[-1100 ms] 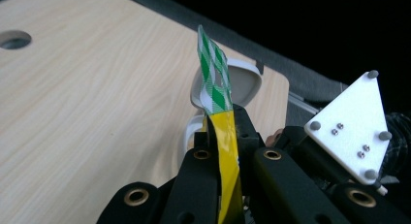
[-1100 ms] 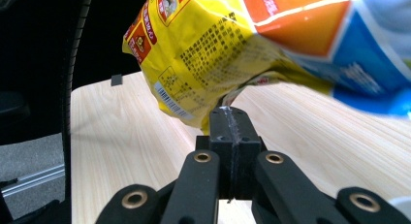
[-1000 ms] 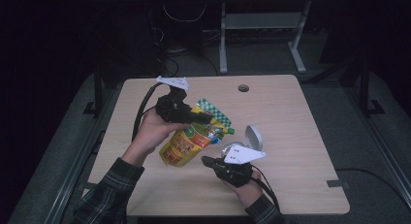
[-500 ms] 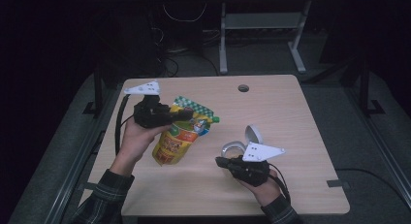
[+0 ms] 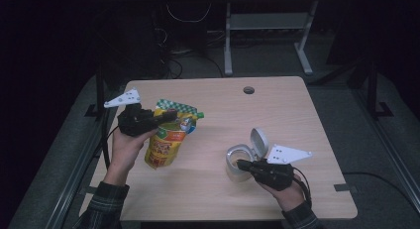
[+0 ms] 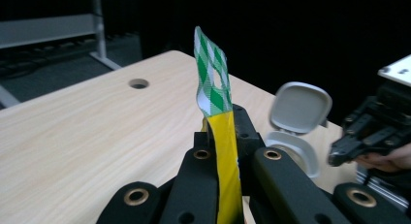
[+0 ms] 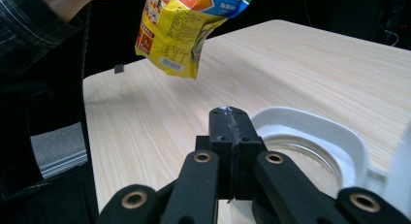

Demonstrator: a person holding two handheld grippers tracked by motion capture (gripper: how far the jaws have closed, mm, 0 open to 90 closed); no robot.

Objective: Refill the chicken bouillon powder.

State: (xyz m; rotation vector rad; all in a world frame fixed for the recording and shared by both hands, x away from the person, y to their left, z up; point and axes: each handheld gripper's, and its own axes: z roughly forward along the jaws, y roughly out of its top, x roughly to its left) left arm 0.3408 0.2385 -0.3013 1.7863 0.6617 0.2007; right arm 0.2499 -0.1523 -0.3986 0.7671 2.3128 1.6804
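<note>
A yellow snack pouch (image 5: 166, 144) with a green-checked top hangs above the left part of the wooden table (image 5: 287, 115). My left gripper (image 5: 168, 117) is shut on the pouch's upper edge. In the left gripper view the pouch (image 6: 213, 88) stands pinched edge-on between the black jaws. A clear container (image 5: 236, 157) with a white rim and an open flip lid (image 5: 258, 140) stands at the front right. My right gripper (image 5: 240, 163) is shut, with its tip beside the container's rim (image 7: 310, 122) and nothing between the jaws. The pouch (image 7: 184, 30) hangs beyond it.
A round cable hole (image 5: 248, 89) sits near the table's far edge. A metal stand (image 5: 267, 26) and cables are on the floor behind the table. Dark floor surrounds the table on all sides.
My left gripper has carried the pouch leftward, away from the container. My right gripper has drawn back to the right, uncovering the container, which stays in place.
</note>
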